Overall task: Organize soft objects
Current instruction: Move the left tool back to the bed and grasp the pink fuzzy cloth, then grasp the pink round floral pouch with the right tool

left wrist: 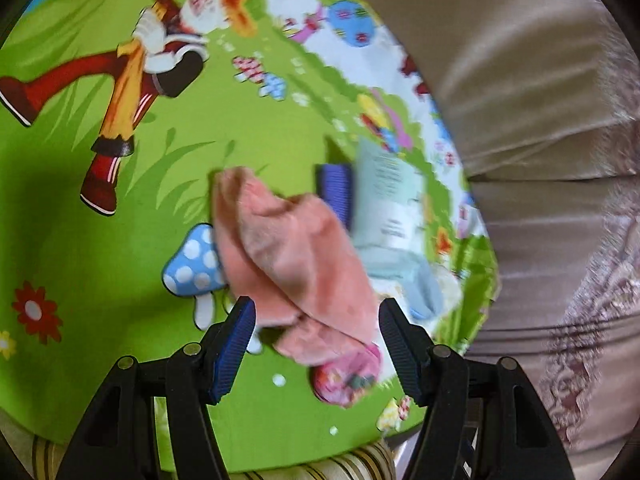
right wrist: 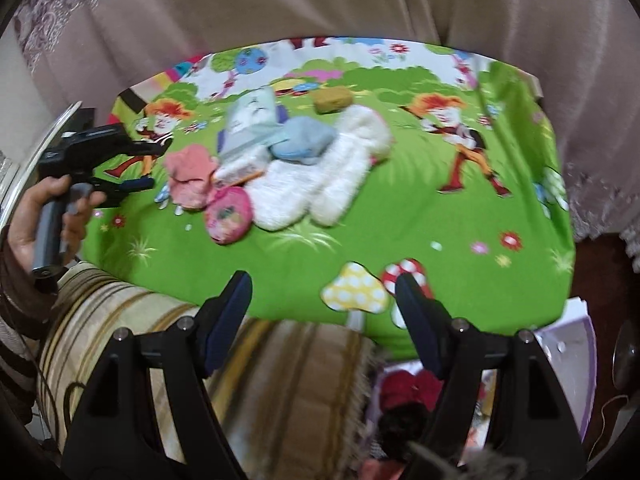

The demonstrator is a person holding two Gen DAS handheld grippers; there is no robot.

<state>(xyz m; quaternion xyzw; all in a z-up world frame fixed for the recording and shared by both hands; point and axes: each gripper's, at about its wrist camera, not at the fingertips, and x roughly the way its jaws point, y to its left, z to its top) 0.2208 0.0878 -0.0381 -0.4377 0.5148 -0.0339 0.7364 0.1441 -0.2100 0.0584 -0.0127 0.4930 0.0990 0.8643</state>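
Though blurred beyond reading, dark print lines cover the pale packet (left wrist: 390, 196).

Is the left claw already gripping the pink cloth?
No, the left claw stands open above the pink cloth, its pads clear of the fabric on both sides.

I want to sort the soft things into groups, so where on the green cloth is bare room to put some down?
Bare room lies on the right side of the green cloth, between the white fluffy socks and the printed mushrooms. It is crowded on the left, where the pink cloth, the pink pouch and the blue sock lie together.
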